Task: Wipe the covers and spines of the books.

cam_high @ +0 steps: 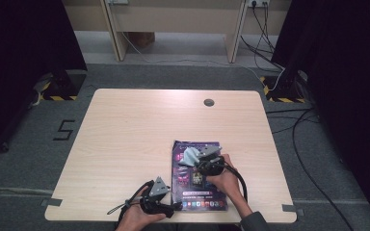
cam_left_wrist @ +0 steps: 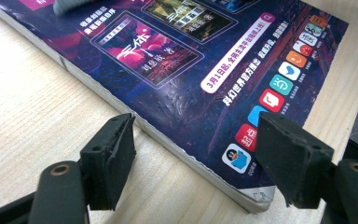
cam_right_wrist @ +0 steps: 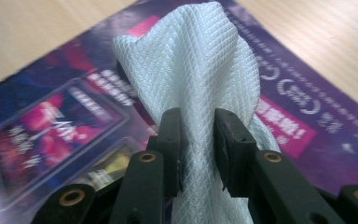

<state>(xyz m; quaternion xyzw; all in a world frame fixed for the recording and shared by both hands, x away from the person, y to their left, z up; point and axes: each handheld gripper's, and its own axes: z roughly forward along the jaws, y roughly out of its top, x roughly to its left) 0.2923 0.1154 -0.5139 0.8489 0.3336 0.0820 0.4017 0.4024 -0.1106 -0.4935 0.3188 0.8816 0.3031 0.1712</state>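
A thin book with a dark purple cover [cam_high: 207,197] lies flat near the table's front edge, right of centre. My right gripper [cam_high: 197,161] is over the book's upper half, shut on a bunched pale blue-white cloth [cam_high: 190,155] that rests on the cover. In the right gripper view the cloth [cam_right_wrist: 191,60] rises between my right gripper [cam_right_wrist: 198,116] jaws above the cover [cam_right_wrist: 51,116]. My left gripper [cam_high: 173,204] is at the book's near left corner. Here my left gripper [cam_left_wrist: 196,123] stands open, one jaw over the wood beside the book's edge, the other over the cover [cam_left_wrist: 177,70].
The light wooden table [cam_high: 125,134] has a round grey cable cap [cam_high: 209,102] near its far edge. Black curtains hang on both sides. Cables [cam_high: 298,139] trail over the grey floor to the right, and a wooden frame [cam_high: 118,33] stands behind the table.
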